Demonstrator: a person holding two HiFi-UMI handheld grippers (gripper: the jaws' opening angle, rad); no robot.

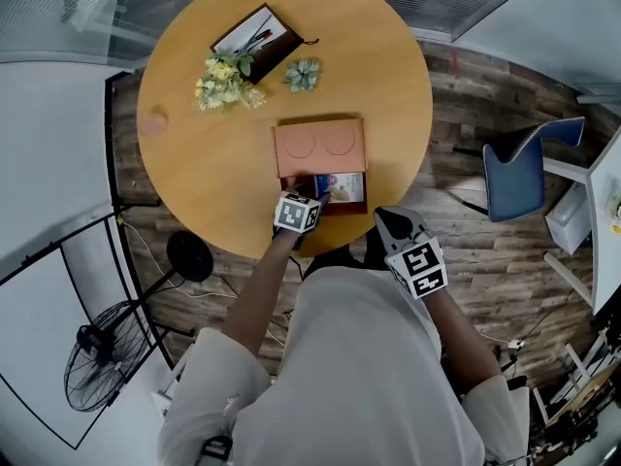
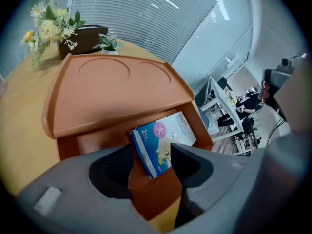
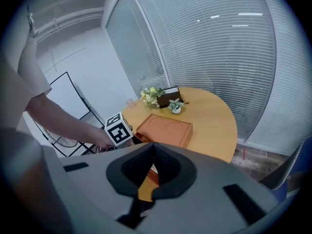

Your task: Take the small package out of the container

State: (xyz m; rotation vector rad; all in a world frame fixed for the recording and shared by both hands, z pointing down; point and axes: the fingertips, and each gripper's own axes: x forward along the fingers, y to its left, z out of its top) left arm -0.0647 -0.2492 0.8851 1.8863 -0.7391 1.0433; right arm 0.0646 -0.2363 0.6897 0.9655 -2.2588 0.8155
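An orange container (image 1: 320,147) lies on the round wooden table (image 1: 194,173) with its lid (image 2: 112,91) flipped back. Inside its open lower half rests a small blue and white package (image 1: 342,186), tilted up on one edge (image 2: 161,143). My left gripper (image 1: 316,200) reaches into the box from the near side. Its jaws stand wide on either side of the package's near corner (image 2: 151,156), with a gap at the left pad. My right gripper (image 1: 390,219) hangs off the table's near edge, right of the box, pads pressed together on nothing (image 3: 152,147).
A bunch of yellow and white flowers (image 1: 225,78), a small potted plant (image 1: 302,74) and a dark tray with pens (image 1: 257,39) stand at the table's far side. A blue chair (image 1: 524,178) is to the right and a floor fan (image 1: 97,343) to the left.
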